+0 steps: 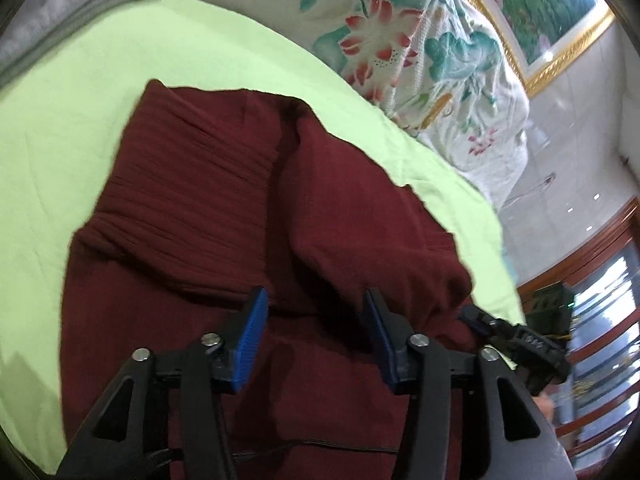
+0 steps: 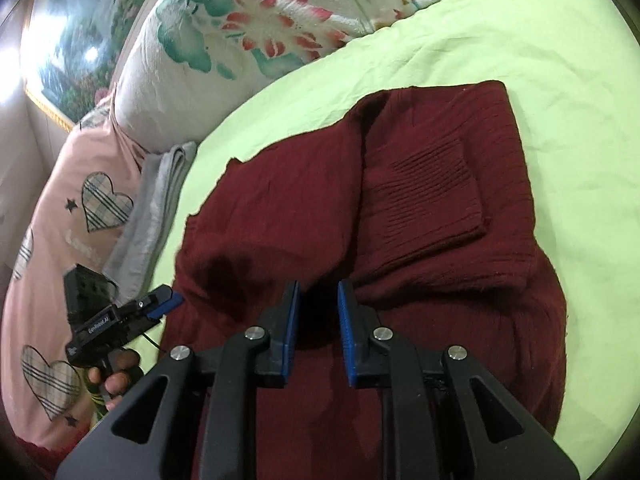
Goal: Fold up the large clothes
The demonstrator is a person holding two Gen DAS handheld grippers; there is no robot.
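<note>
Covering the bed, a lime sheet (image 1: pixel 80 120) carries the folded maroon sweater (image 1: pixel 240 220) at its middle. Above it, the left gripper (image 1: pixel 316 308) gapes wide, the right gripper (image 2: pixel 318 300) narrowly parted, both empty.

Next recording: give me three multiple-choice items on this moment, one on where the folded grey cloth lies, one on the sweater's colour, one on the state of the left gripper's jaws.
1. Where does the folded grey cloth lie?
A. On top of the sweater
B. At the edge of the green sheet, beside the pink heart-print pillow
C. Between the right gripper's jaws

2. What colour is the sweater?
A. Dark red
B. Navy blue
C. White

3. How do the jaws of the left gripper stand?
A. Shut on the sweater
B. Shut on the grey cloth
C. Apart, pressing on nothing

Key: 1 B, the right wrist view shows it between sheet and pillow; 2 A, maroon in both views; 3 C, the blue pads stand clear above the fabric.
</note>
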